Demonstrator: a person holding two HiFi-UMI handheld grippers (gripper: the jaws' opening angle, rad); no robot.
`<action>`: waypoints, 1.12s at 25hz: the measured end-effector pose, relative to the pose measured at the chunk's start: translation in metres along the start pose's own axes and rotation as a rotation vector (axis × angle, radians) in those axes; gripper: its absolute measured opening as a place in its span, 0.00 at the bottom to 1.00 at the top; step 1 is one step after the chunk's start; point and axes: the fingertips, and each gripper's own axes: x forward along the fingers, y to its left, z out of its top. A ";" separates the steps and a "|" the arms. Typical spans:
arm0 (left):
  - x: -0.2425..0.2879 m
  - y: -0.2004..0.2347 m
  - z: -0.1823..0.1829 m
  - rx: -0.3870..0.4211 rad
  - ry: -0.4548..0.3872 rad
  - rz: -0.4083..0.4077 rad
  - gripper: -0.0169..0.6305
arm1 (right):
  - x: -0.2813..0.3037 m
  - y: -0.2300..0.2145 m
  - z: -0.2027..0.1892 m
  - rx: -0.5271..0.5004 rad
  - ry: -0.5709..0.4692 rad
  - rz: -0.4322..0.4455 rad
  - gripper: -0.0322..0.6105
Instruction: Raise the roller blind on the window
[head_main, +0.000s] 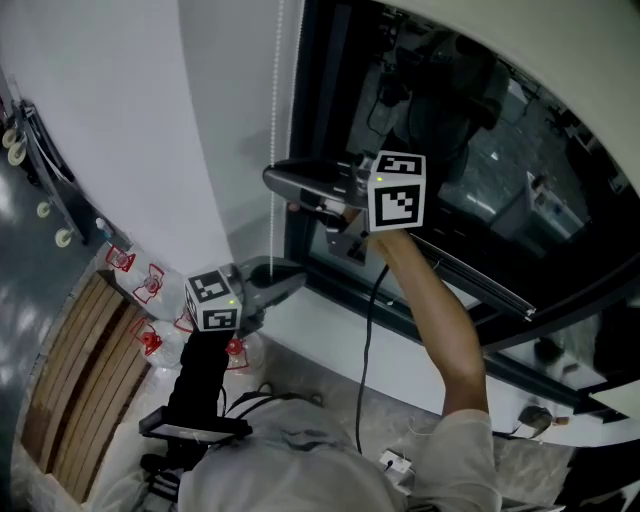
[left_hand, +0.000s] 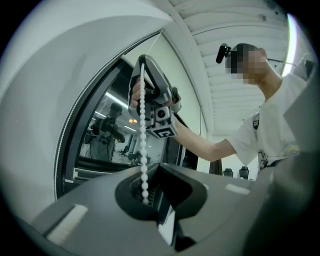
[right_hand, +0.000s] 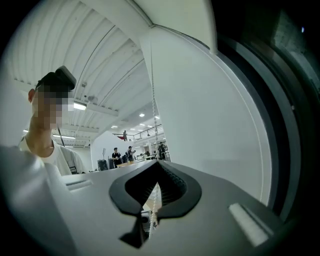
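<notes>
The dark window (head_main: 480, 150) fills the right side, and the blind's white bead chain (head_main: 273, 120) hangs along its left frame. The right gripper (head_main: 278, 182), higher up, is clamped tight on the chain. The left gripper (head_main: 296, 274), lower down, pinches it too.

The T-shirt (head_main: 300, 470) is white and short-sleeved, the marker cubes (head_main: 398, 190) black-and-white.
</notes>
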 end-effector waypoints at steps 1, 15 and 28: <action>0.000 0.000 -0.001 0.002 0.001 -0.002 0.02 | 0.001 -0.001 -0.008 0.011 0.005 -0.001 0.06; 0.000 0.007 -0.003 -0.015 0.002 0.017 0.02 | -0.001 -0.012 -0.114 0.132 0.126 -0.014 0.06; -0.001 0.007 0.001 -0.007 -0.018 0.023 0.02 | -0.007 -0.008 -0.078 0.042 0.034 0.012 0.21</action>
